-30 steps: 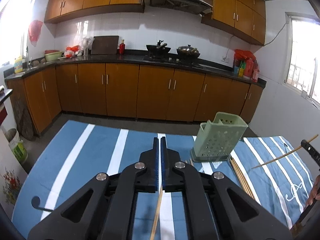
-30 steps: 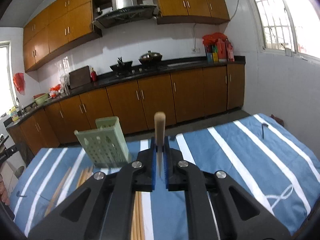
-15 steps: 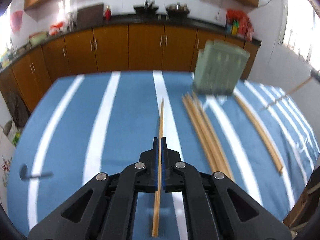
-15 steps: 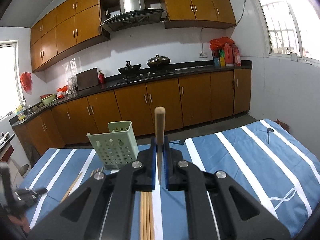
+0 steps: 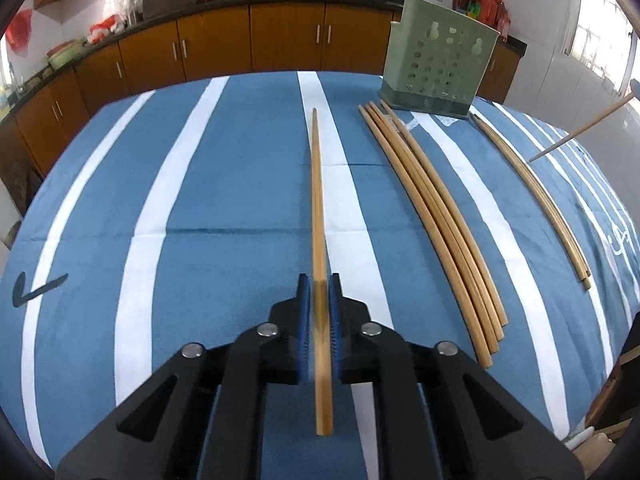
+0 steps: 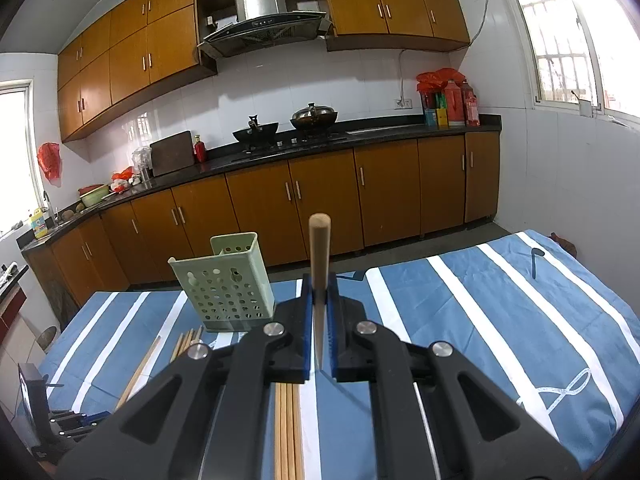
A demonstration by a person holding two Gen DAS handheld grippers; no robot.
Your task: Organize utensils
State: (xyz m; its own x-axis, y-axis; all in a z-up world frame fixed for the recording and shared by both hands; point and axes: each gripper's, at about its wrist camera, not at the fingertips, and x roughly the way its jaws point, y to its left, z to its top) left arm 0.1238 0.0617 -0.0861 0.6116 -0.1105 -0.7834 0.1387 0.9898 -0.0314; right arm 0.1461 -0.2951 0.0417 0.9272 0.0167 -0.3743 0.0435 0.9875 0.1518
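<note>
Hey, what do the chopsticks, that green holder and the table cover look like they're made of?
Chopsticks: probably bamboo or light wood, judging by the even tan colour and smooth, matte, unpainted surface.
Green holder: looks like moulded plastic, pale matte green, with neat round drain holes.
Table cover: woven fabric, blue with white stripes; fold creases show, and it drapes over the table's edge.

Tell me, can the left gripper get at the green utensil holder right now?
Probably yes: bare cloth lies between the left gripper and the green utensil holder, though its jaws already hold a chopstick.
</note>
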